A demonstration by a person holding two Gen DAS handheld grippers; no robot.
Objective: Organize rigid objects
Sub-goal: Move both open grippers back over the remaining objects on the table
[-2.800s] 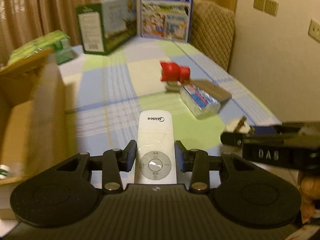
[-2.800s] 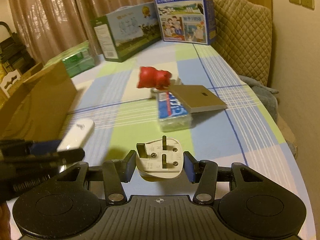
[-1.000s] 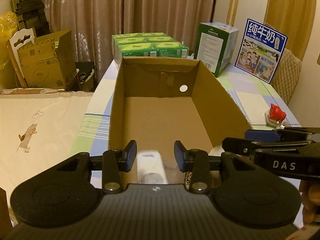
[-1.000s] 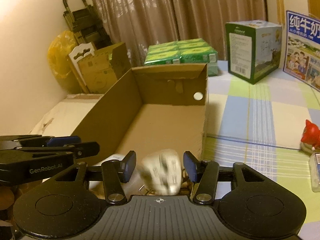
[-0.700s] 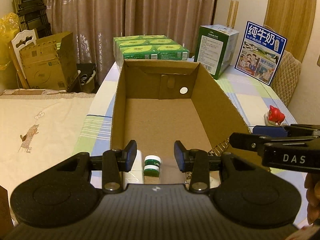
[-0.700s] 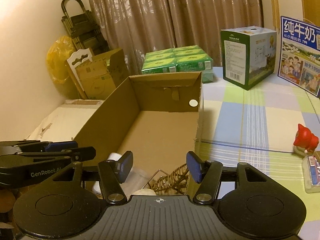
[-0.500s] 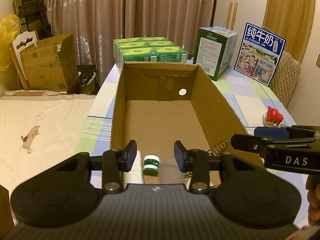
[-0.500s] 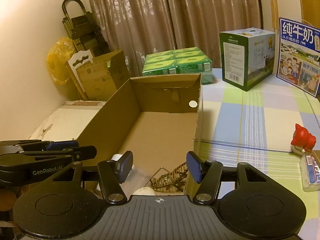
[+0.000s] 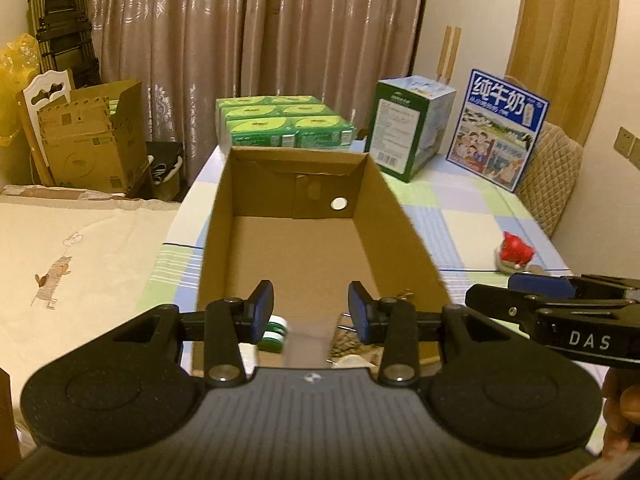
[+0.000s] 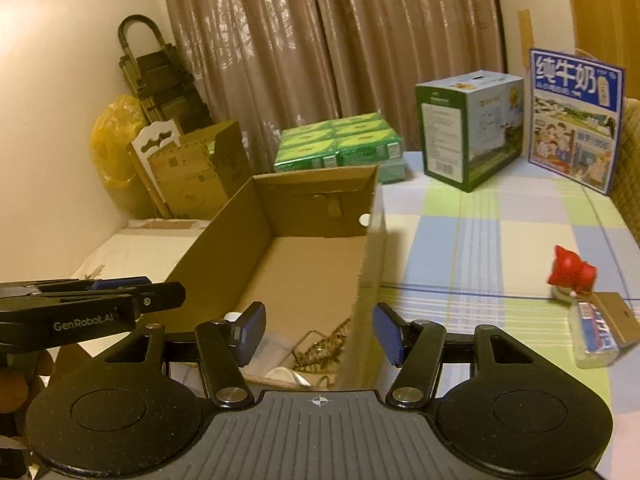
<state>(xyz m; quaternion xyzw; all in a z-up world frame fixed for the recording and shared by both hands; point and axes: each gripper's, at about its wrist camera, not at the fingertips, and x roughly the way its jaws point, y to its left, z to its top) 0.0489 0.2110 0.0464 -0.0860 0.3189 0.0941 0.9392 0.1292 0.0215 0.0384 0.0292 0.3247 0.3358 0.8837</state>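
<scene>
Grippers (image 9: 311,307) (image 10: 319,331) both open, empty.

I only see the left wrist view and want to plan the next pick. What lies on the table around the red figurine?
Observer: The right wrist view shows a clear plastic packet with blue and red print. It lies just in front of the red figurine.
Operator: Anything else there?
Observer: A flat brown card lies beside the packet, on its right.
Operator: Is the right gripper free to take one?
Observer: Yes, the right gripper has its jaws apart with nothing between them.
</scene>
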